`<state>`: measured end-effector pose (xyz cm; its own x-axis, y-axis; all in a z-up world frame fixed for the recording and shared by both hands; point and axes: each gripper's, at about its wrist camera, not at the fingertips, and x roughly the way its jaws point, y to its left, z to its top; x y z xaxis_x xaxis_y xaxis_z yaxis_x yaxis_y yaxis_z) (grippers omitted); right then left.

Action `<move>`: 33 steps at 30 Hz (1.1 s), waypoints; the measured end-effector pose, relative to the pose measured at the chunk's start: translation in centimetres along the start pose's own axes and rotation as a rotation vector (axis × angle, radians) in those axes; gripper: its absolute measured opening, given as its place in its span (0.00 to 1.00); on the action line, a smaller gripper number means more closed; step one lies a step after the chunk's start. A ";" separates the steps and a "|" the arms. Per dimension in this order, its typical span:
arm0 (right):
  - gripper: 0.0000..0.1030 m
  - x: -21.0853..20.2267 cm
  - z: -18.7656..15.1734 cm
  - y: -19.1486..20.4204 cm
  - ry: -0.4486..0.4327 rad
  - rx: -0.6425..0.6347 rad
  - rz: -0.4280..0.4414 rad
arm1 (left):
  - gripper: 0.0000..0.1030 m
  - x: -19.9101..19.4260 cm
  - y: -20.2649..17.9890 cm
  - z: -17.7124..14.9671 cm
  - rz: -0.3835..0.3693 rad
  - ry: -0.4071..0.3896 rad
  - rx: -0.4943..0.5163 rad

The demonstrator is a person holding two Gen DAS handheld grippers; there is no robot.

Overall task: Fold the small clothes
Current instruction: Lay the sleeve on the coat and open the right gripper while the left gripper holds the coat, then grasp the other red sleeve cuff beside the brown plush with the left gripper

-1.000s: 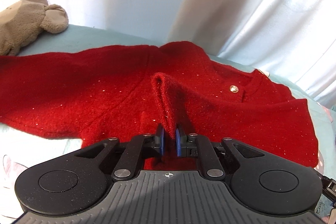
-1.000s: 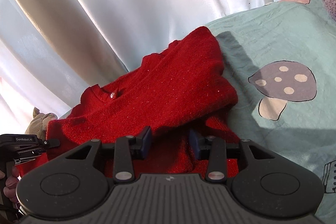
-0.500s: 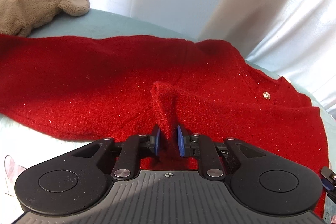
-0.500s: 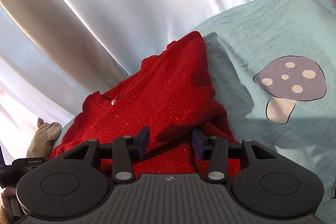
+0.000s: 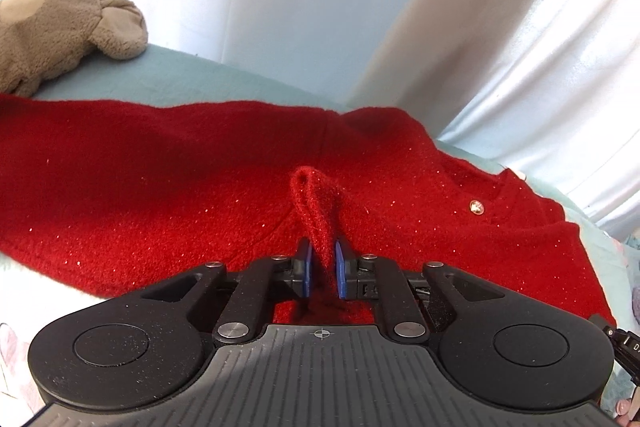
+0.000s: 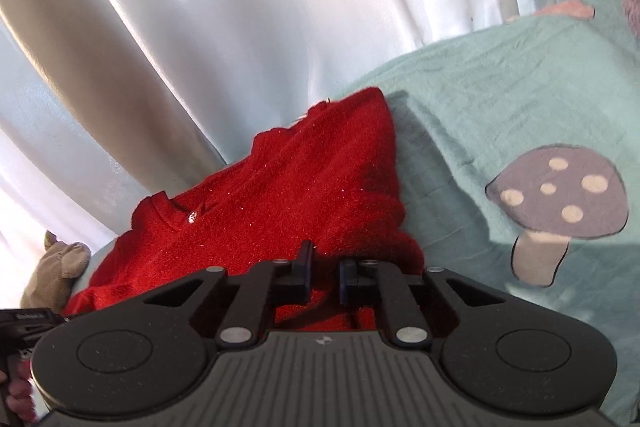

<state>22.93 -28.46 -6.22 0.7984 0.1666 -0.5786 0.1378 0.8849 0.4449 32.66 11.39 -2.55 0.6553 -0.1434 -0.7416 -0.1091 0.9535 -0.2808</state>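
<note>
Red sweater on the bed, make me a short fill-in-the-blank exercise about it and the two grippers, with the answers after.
1. The left gripper has its jaws closed on a raised fold of the ____ sweater.
2. The print on the teal bedsheet to the right of the sweater shows a ____.
3. The right gripper has sweater fabric between its jaws, which stand ____ apart than they did a second ago.
4. Near the sweater's neckline sits one small shiny ____.

Missing words: red; mushroom; closer; button
</note>
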 end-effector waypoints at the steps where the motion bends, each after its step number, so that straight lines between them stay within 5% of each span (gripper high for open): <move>1: 0.10 -0.2 0.0 0.2 -0.015 -0.022 -0.021 | 0.14 0.2 -0.2 0.1 -0.002 0.002 0.011; 6: 0.09 0.5 -0.4 0.7 -0.002 -0.113 -0.104 | 0.14 1.6 -0.4 -0.7 0.028 0.044 0.037; 15: 0.10 1.5 -0.8 0.7 0.047 -0.169 -0.126 | 0.18 2.4 0.7 -1.3 0.027 0.072 0.013; 19: 0.13 1.6 -0.8 1.3 0.066 -0.224 -0.143 | 0.39 2.0 1.0 -1.4 0.059 0.069 0.004; 22: 0.20 0.7 -0.7 1.8 0.086 -0.221 -0.144 | 0.41 0.9 2.2 -1.3 0.038 0.058 -0.046; 33: 0.25 -2.1 -1.7 6.3 -0.022 -0.383 -0.118 | 0.40 0.3 2.6 -2.1 -0.048 0.095 -0.089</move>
<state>21.11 -22.49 -3.38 0.8031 0.0481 -0.5938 0.0045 0.9962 0.0868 30.99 13.28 -4.84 0.5882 -0.2164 -0.7792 -0.1484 0.9183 -0.3671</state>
